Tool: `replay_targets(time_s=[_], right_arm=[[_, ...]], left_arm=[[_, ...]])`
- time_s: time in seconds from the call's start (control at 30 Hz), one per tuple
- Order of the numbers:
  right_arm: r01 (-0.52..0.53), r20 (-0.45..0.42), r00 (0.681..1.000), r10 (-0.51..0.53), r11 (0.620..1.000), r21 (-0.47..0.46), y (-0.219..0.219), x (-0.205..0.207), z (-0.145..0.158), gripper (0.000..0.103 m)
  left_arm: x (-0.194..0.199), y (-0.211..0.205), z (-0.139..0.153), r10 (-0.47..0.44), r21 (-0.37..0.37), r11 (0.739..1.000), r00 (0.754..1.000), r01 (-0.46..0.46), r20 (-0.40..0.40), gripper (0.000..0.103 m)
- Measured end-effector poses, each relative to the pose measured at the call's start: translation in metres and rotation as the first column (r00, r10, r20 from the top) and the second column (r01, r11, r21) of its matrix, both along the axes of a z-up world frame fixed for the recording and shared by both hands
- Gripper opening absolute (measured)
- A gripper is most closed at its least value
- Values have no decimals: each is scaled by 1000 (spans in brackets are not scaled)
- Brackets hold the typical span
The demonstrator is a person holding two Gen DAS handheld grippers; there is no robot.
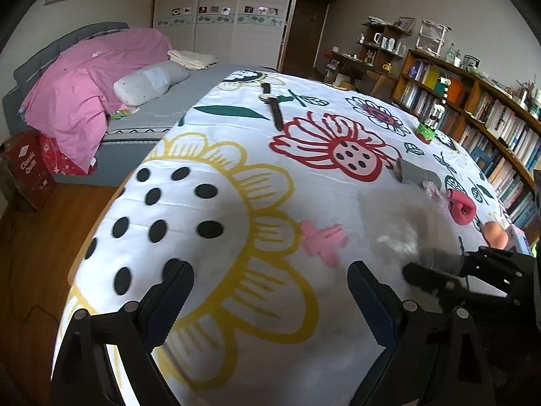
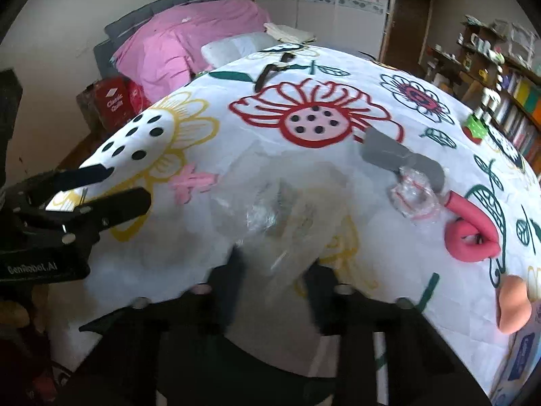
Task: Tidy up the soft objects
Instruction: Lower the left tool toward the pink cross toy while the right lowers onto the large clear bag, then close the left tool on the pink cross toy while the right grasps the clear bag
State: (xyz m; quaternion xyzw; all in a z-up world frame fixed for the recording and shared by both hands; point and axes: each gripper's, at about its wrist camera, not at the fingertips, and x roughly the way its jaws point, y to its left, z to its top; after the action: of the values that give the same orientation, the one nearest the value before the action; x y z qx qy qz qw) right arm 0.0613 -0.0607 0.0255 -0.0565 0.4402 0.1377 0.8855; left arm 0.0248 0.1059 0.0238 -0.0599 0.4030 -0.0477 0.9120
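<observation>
Soft, even daylight fills both fisheye views, which bend hard and darken at the corners. The clear plastic bag (image 2: 280, 203) smears with motion blur, and the right gripper (image 2: 274, 280) looks soft too.

cloth (image 1: 304, 209): white, printed with big outlined flowers, one yellow with black dots, one red with a pink black-dotted centre, plus dark green leaves and a small pink cross
grippers (image 1: 270, 291): black
bag (image 2: 280, 209): clear, blurred
tube (image 2: 473, 233): pinkish red, bent into a loop
grey piece (image 2: 389, 152): flat mid grey
wrapper (image 2: 412, 193): clear with red lines
watch (image 1: 272, 105): dark brown strap, pale face
quilt (image 1: 84, 88): pink
bed (image 1: 152, 111): grey
box (image 1: 28, 169): red with white lettering
wardrobe (image 1: 219, 10): white with a band of small pictures
floor (image 1: 40, 253): brown wood
</observation>
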Motion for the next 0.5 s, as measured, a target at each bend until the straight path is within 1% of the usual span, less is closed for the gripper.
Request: replay_targets(time_s=[0.03, 0.13, 0.3, 0.47, 0.5], right_arm=[[9, -2, 1000, -9, 1000, 9, -3, 1, 0, 20], [39, -13, 999, -38, 998, 48, -16, 2, 1, 19], [67, -15, 998, -66, 995, 80, -31, -4, 0, 19], [70, -5, 998, -70, 992, 101, -36, -9, 1, 19], [71, -1, 997, -71, 992, 105, -37, -9, 1, 19]], left_arm=[[1, -2, 0, -3, 0, 1000, 1000, 3, -1, 95], [6, -10, -1, -13, -1, 1000, 1000, 13, -3, 95], [17, -19, -3, -7, 7, 1000, 1000, 7, -10, 93], [26, -25, -5, 10, 17, 1000, 1000, -10, -23, 78], [27, -26, -5, 17, 23, 1000, 1000, -16, -25, 77]])
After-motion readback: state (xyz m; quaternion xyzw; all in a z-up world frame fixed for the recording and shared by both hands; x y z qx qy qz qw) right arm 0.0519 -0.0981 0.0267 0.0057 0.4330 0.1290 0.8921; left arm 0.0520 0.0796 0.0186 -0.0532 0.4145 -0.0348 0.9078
